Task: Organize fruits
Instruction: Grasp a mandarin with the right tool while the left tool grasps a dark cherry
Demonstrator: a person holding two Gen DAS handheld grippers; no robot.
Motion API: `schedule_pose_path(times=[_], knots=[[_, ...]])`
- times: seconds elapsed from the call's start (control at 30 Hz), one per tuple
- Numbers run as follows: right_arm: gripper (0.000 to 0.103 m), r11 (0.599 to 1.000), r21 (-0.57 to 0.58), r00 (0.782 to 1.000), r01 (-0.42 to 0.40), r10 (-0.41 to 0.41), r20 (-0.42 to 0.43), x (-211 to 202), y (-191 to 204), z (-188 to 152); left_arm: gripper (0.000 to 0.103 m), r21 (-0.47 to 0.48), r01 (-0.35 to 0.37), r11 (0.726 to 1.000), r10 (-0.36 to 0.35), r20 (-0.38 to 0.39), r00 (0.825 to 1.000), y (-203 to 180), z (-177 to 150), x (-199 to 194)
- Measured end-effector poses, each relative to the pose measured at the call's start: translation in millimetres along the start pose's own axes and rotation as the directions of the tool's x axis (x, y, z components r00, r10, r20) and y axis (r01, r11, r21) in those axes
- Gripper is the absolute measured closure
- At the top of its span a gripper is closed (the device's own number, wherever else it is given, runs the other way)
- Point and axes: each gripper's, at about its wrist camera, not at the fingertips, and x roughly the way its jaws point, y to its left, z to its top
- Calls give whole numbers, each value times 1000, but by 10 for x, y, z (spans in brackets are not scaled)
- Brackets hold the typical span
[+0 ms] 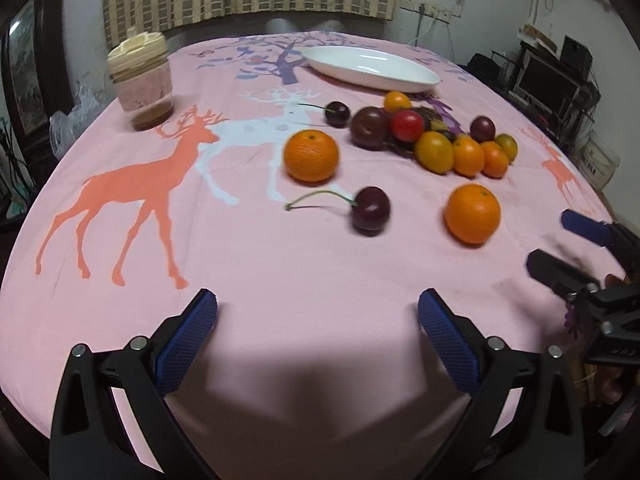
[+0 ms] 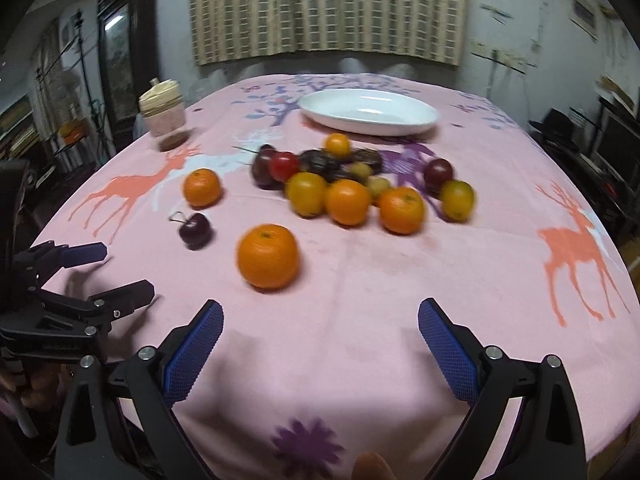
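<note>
Fruits lie loose on the pink deer tablecloth (image 1: 280,280). Two oranges (image 1: 311,155) (image 1: 473,213) and a dark cherry (image 1: 370,210) lie nearest; a pile of small oranges, yellow and red tomatoes and dark plums (image 1: 436,136) lies behind them. A white oval plate (image 1: 372,68) stands empty at the far side; it also shows in the right wrist view (image 2: 368,112). My left gripper (image 1: 318,316) is open and empty above the near cloth. My right gripper (image 2: 320,324) is open and empty, just short of an orange (image 2: 268,256); it also shows at the right edge of the left wrist view (image 1: 548,240).
A lidded jar (image 1: 140,80) stands at the far left of the table. Plastic bags (image 1: 68,120) lie past the left edge. Shelves with electronics (image 1: 552,80) stand to the right. A striped curtain (image 2: 328,8) hangs behind.
</note>
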Motion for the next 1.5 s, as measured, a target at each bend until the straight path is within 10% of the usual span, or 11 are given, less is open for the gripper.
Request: schedule_pose_path(times=[0.27, 0.33, 0.5, 0.9, 1.5], knots=[[35, 999, -26, 996, -37, 35, -82, 455, 284, 280, 4, 7, 28, 1000, -28, 16, 999, 231, 49, 20], [58, 999, -32, 993, -41, 37, -111, 561, 301, 293, 5, 17, 47, 999, -48, 17, 999, 207, 84, 47], [59, 996, 31, 990, -86, 89, -106, 525, 162, 236, 32, 45, 109, 993, -109, -7, 994, 32, 190, 165], [59, 989, 93, 990, -117, 123, -62, 212, -181, 3, 60, 57, 112, 992, -108, -63, 992, -358, 433, 476], [58, 978, 117, 983, -175, 180, -37, 132, -324, -139, 76, 49, 73, 996, -71, -53, 996, -462, 452, 471]])
